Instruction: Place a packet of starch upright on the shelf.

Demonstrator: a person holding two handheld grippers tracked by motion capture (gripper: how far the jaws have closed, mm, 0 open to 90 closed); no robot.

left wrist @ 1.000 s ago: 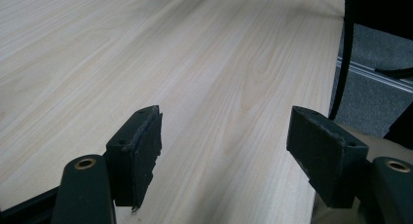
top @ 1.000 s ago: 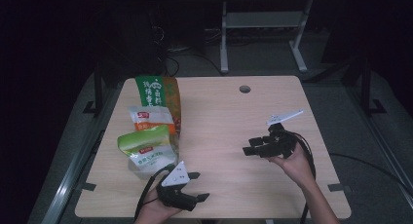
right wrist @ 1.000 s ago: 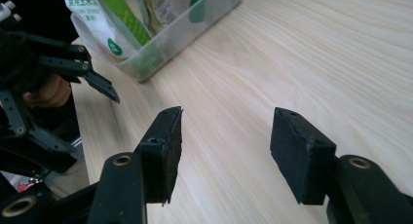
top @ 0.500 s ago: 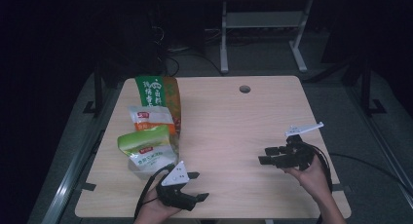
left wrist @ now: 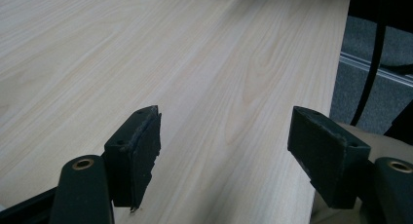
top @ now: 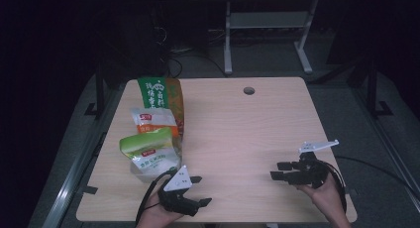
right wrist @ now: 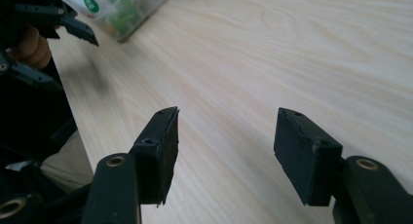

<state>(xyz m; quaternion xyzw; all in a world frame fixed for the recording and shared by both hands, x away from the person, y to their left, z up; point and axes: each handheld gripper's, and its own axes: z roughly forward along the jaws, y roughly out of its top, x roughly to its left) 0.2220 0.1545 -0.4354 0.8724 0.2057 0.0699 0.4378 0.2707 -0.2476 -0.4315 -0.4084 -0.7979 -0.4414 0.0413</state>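
Clearly the three snack bags (top: 153, 129) lie in a row along the table's (top: 237, 129) left side, the nearest, a green-and-white bag (top: 148, 153), just beyond the left gripper (top: 198, 191), wide and empty. The right gripper (top: 278, 171), its jaws just opening on nothing, points left, well apart.

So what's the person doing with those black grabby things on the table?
A person holds a gripper in each hand near the front edge of a wooden table. The left gripper sits beside a pile of snack bags at the table's left side, jaws open on nothing. The right gripper is at the right side; its jaws have just been opening, with only bare table between them. No bag is being touched.
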